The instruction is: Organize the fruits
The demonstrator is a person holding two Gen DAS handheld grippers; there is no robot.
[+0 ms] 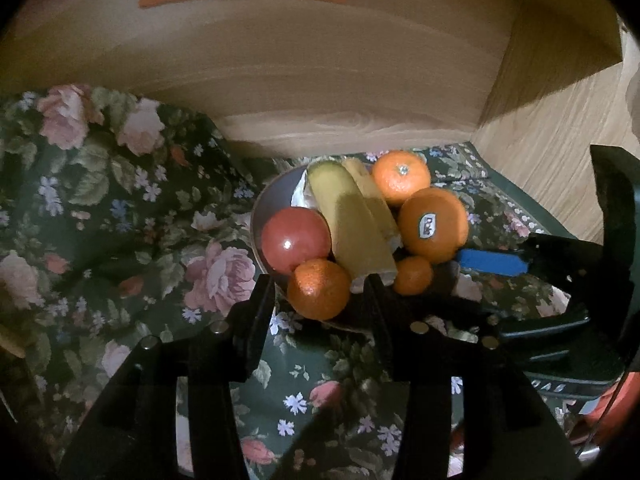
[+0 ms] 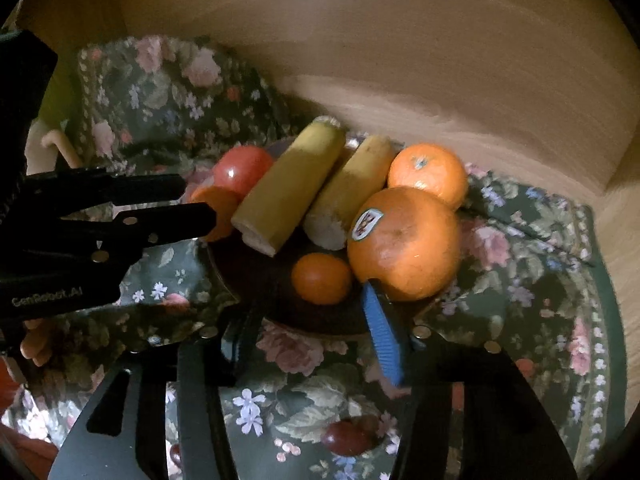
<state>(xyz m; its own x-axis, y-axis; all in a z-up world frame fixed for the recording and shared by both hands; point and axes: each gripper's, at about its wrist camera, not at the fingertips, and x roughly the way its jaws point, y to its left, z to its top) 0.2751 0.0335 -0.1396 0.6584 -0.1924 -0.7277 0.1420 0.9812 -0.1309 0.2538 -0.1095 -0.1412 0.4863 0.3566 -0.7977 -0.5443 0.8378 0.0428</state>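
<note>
On the left of the left wrist view lies a floral cloth [image 1: 100,208], crumpled over a wooden surface [image 1: 304,72]. At centre sits a plate [image 1: 267,200] holding a tomato [image 1: 295,239], two bananas [image 1: 348,220], a big orange [image 1: 434,224] with a sticker, and three mandarins. The left gripper [image 1: 320,292] straddles the nearest mandarin [image 1: 319,289]; its jaws stand slightly parted, and I cannot tell whether the pads press the fruit. At right, the right gripper [image 1: 476,268] reaches in with a blue pad.

In the right wrist view its jaws sit partly open at the plate's near edge, holding nothing, one pad just beside the orange. A small dark fruit [image 2: 347,437] lies on the cloth at lower centre, off the plate.

Most fruit looks gathered; that stray one probably remains. Dim light hides the plate's near rim.
</note>
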